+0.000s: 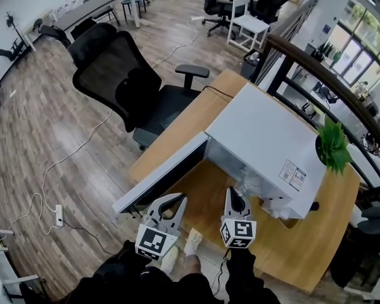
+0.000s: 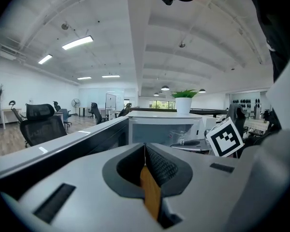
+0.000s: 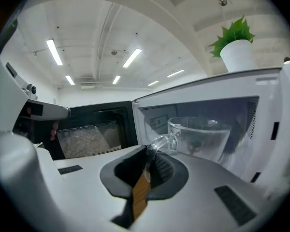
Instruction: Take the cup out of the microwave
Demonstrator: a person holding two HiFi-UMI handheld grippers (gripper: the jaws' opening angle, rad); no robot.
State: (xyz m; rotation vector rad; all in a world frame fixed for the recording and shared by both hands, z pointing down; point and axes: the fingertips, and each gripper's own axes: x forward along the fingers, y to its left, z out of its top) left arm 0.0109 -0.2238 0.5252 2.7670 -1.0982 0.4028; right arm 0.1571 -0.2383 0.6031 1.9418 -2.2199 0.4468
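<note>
A white microwave (image 1: 266, 138) stands on the wooden desk (image 1: 291, 246) with its door (image 1: 164, 173) swung wide open to the left. A clear glass cup (image 3: 203, 137) sits at the mouth of the cavity. My right gripper (image 3: 147, 153) is shut on the cup's handle (image 3: 160, 141); in the head view this gripper (image 1: 235, 194) reaches into the opening. The left gripper (image 1: 171, 200) hovers in front of the open door, shut with nothing between its pads (image 2: 145, 146). From the left gripper view the cup (image 2: 180, 136) shows beside the right gripper's marker cube (image 2: 225, 137).
A potted green plant (image 1: 332, 145) stands on the microwave's top, at the right. A black office chair (image 1: 126, 75) stands left of the desk. A power strip (image 1: 59, 215) and cables lie on the wood floor. A dark railing (image 1: 329, 75) runs behind the desk.
</note>
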